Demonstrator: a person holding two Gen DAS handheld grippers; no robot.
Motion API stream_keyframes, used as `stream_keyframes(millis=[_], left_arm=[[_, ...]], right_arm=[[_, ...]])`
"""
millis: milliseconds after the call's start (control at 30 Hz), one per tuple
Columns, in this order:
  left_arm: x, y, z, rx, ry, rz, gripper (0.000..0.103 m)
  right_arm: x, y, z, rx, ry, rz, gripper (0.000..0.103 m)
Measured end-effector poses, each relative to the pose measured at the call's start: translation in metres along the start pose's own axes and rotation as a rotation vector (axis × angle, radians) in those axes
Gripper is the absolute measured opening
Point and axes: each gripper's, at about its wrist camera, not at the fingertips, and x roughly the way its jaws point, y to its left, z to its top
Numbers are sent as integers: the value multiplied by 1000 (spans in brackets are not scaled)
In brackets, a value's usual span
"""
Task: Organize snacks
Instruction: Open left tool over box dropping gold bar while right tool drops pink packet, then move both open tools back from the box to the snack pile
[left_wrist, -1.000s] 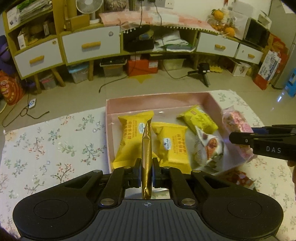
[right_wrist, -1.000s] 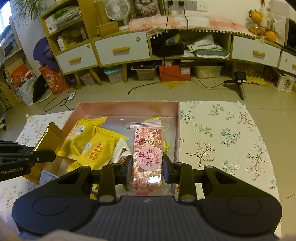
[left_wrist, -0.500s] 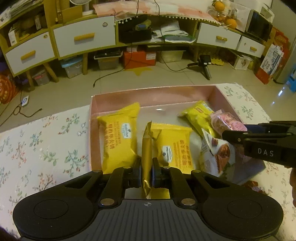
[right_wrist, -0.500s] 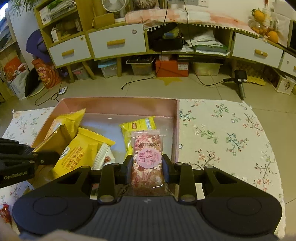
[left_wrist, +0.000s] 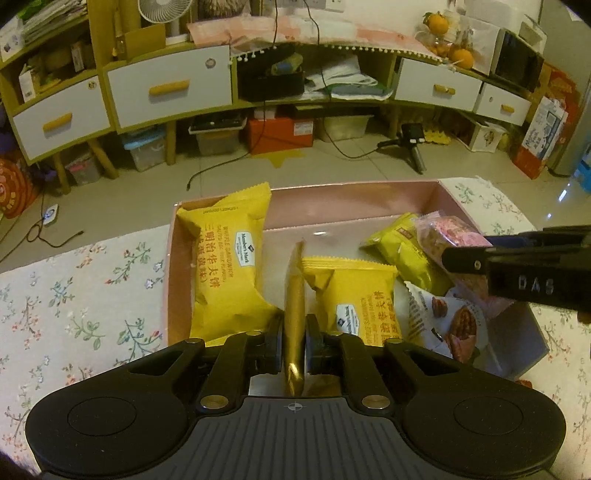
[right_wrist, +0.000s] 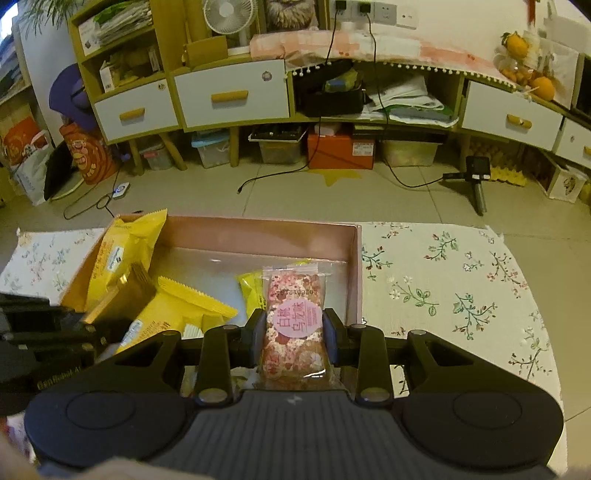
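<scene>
A pink open box (left_wrist: 351, 195) lies on the floral cloth and holds several yellow snack packets (left_wrist: 225, 269) and a white one (left_wrist: 443, 321). My left gripper (left_wrist: 294, 343) hangs over the box's near side. A thin gold packet (left_wrist: 294, 295) stands edge-up between its pads, which still touch it while the jaws are opening. My right gripper (right_wrist: 294, 332) is over the box's right end (right_wrist: 352, 258). A pink speckled packet (right_wrist: 293, 295) lies between its pads, still touched, and those jaws are opening too. Each gripper shows at the edge of the other's view.
The floral cloth (right_wrist: 443, 280) spreads to both sides of the box. Beyond it is tiled floor with cables and a small tripod (right_wrist: 476, 184). Drawers and shelves (left_wrist: 166, 88) line the back wall.
Both grippers have come forward and down over the box with their packets. The jaws of both look slightly wider. The large yellow packet at the left now leans against the box's far corner.
</scene>
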Motion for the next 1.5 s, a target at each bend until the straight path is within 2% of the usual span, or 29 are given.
stream_keyframes(millis=[33, 67, 133, 167, 233, 300, 433, 533, 900, 1233, 1500], left_arm=[[-1, 1, -1, -2, 2, -5, 15], [-2, 1, -1, -3, 8, -12, 15], [-7, 2, -3, -4, 8, -21, 22], [-10, 1, -4, -3, 5, -21, 25], [-16, 1, -5, -4, -3, -26, 37], [-22, 1, -6, -5, -8, -33, 43], [-39, -3, -9, 5, -16, -52, 47], [-53, -7, -13, 14, -26, -57, 57], [-96, -11, -36, 26, -30, -61, 65], [-126, -12, -65, 33, -32, -47, 83], [-143, -6, -93, 18, -17, -19, 91]], right_arm=[[-2, -1, 1, 11, -3, 5, 34], [-4, -2, 2, 19, -9, 11, 41], [-9, -2, 2, 26, -20, 22, 58], [-12, -1, 2, 25, -25, 22, 60], [-17, 1, 3, 17, -30, 22, 61], [-24, 3, 3, 11, -35, 23, 64], [-38, 4, 3, 15, -58, 30, 71], [-47, 6, 2, 19, -61, 32, 73], [-83, 14, -13, 8, -77, 44, 79], [-104, 17, -36, 0, -72, 41, 86], [-118, 24, -56, -24, -72, 43, 93]])
